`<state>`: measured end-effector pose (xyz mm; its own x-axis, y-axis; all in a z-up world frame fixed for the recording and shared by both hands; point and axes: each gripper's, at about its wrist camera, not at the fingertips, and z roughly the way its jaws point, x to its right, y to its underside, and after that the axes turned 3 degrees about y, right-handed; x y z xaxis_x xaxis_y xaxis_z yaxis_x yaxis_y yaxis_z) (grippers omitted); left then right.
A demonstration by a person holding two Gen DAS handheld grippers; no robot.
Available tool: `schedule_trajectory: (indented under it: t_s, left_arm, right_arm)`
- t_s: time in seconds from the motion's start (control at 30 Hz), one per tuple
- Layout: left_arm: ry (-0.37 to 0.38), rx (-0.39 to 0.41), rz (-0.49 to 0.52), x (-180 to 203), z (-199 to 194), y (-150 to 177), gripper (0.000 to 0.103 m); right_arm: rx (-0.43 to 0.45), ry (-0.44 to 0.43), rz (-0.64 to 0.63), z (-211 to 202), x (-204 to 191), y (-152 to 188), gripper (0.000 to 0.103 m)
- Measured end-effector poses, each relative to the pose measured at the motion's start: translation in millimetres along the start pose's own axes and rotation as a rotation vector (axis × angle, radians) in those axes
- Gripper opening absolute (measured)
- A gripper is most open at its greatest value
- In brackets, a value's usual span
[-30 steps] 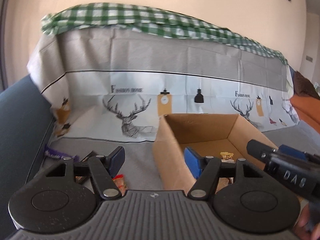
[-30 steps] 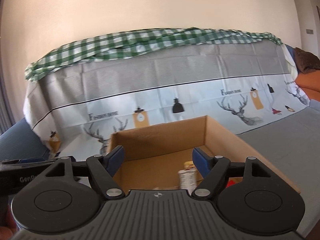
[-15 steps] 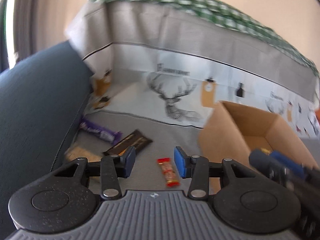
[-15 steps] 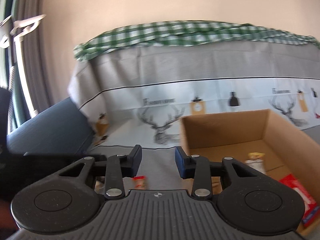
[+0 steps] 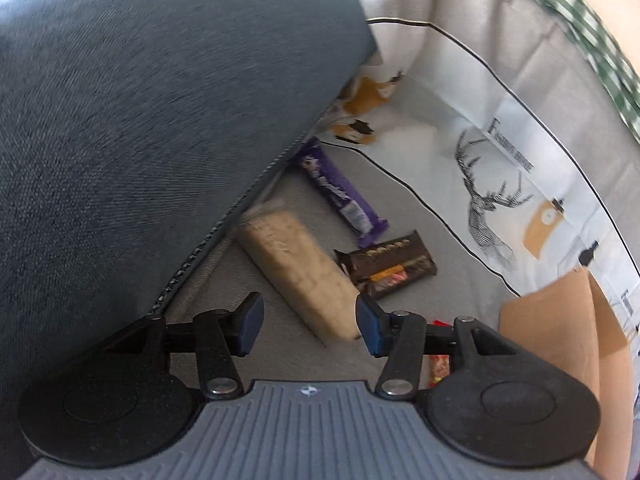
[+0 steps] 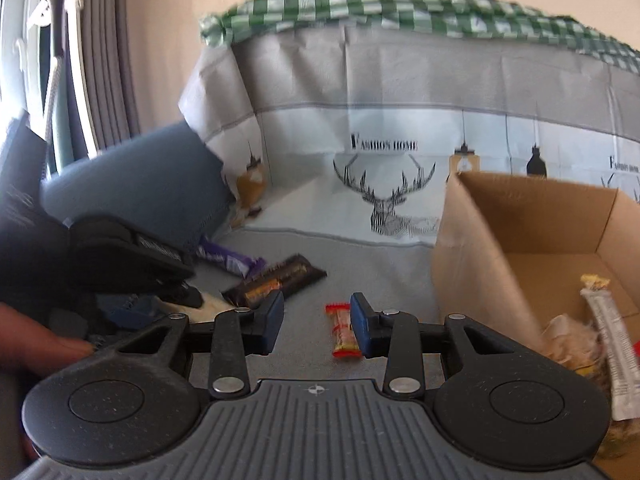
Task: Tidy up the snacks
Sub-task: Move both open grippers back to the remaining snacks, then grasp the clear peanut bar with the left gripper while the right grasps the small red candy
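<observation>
Four loose snacks lie on the grey sofa seat, left of the cardboard box (image 6: pixel 516 236). Left gripper (image 5: pixel 308 324): jaws reopening, half wide, empty; the pale biscuit pack (image 5: pixel 294 268) runs far-left to near-right, its near end between them. Right gripper (image 6: pixel 316 328): jaws narrow, empty; the small red-and-yellow snack (image 6: pixel 342 330) lies end-on, just inside its right jaw.

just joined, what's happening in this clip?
A person with a tool in each hand is sorting snacks into a cardboard box on a grey sofa cover. The left tool is open, its jaws just widened, lined up over a pale wrapped bar beside the blue cushion. The right tool is open and empty, near a small red snack. A purple bar and a brown bar lie loose; a few snacks are in the box.
</observation>
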<state>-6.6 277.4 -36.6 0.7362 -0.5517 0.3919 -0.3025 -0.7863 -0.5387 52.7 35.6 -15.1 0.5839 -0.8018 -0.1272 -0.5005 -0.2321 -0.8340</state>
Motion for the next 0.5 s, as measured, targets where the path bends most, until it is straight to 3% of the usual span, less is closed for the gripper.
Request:
schedule_trajectory:
  t_s: [0.1, 0.3, 0.37, 0.5]
  left_arm:
    - [-0.003, -0.01, -0.005, -3.8, 8.0, -2.0, 0.059]
    - [-0.002, 0.006, -0.018, 0.3, 23.2, -4.0, 0.069]
    - [-0.008, 0.012, -0.027, 2.9, 30.8, -6.4, 0.072]
    - [-0.048, 0.011, -0.005, 12.8, 47.6, -11.2, 0.075]
  right_arm:
    - [-0.021, 0.034, -0.013, 20.2, -3.5, 8.3, 0.039]
    - [-0.064, 0.07, 0.032, 56.2, 2.5, 17.0, 0.042]
    - [-0.047, 0.076, 0.006, 66.5, 1.3, 19.6, 0.052]
    - [-0.108, 0.097, 0.041, 92.5, 4.9, 21.8, 0.053]
